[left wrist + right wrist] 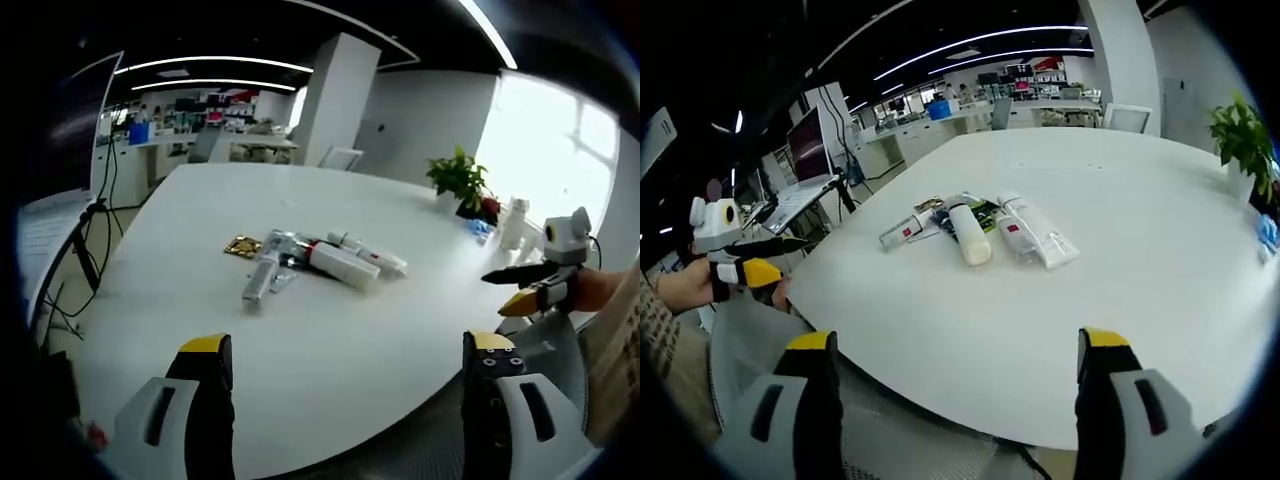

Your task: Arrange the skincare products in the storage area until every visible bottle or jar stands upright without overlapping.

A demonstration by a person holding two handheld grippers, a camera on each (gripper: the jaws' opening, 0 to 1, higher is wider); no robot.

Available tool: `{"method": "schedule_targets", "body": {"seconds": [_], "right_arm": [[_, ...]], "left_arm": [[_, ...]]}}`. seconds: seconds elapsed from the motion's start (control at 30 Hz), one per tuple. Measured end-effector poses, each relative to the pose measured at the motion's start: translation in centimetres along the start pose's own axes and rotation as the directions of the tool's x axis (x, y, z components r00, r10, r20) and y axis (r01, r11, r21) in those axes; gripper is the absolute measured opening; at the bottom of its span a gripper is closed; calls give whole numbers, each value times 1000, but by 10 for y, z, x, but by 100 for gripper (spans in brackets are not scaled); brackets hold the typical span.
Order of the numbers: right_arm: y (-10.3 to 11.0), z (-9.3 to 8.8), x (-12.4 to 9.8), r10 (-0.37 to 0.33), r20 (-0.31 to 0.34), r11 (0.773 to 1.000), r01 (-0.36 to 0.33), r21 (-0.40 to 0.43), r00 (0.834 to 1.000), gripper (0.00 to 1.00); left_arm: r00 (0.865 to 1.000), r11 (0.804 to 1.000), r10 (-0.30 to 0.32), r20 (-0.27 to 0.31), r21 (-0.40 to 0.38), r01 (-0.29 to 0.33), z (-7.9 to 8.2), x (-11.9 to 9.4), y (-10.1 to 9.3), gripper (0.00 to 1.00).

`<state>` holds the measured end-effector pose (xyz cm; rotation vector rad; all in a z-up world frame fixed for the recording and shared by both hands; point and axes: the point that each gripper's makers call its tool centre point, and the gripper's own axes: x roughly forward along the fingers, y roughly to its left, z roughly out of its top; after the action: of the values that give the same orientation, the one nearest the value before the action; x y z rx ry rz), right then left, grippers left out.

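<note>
Both tongs hang released over the near edge of a white table (330, 350), jaws wide apart and holding nothing: the left gripper (345, 365) and the right gripper (955, 360).

Ahead of both, near the table's middle and well clear of the jaws, the skincare products lie in one loose heap, all on their sides, several touching or crossing. From the right gripper view I count about five: a white bottle (971, 241) pointing toward the jaws, two flat tubes (1035, 232) side by side to its right, a small grey tube (902, 233) to its left, and a dark green item (983, 212) partly hidden behind the bottle. A gold sachet (243, 246) lies at the heap's far left in the left gripper view. An exact count of the heap is hard to make.

Far to the left gripper's right, near the table's edge, stand one plant (462, 183) and one white bottle (515, 222).

Bare tabletop surrounds the heap on every side, with wide room between it and the near edge.
</note>
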<state>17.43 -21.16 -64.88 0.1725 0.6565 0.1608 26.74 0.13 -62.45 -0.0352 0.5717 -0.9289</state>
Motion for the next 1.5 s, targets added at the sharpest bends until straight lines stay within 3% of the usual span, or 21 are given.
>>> {"method": "schedule_targets", "body": {"seconds": [0.17,0.43,0.7,0.97,1.17,1.23,1.27,1.33,1.5], "right_arm": [[-4,6,6,7,-16,1000,-7,-15,1000,99],[-7,41,23,23,-27,996,-26,-91,999,92],[-13,61,41,38,-77,987,-50,-153,996,80],[-11,91,64,71,-136,963,-103,-249,988,75],[-8,114,84,113,-146,962,-145,-230,983,73],[-8,117,92,116,-167,955,-156,-251,979,72],[-9,118,95,115,-176,953,-158,-258,978,71],[-10,118,102,112,-201,947,-166,-275,973,69],[-11,118,131,112,-260,939,-187,-288,959,65]], "left_arm": [[1000,1000,2,1,2,-2,0,0,0,94],[1000,1000,4,5,6,-4,1,0,1,94],[1000,1000,9,12,1,-9,2,0,3,93],[999,1000,26,20,-6,-26,3,-1,8,93],[999,1000,29,18,-3,-29,3,0,7,93],[1000,1000,27,14,-2,-27,-2,2,9,92],[999,999,34,-30,-28,-35,-8,2,11,91],[999,999,30,17,-16,-29,1,4,10,92],[999,999,34,-2,-20,-34,-3,3,11,91]]}}
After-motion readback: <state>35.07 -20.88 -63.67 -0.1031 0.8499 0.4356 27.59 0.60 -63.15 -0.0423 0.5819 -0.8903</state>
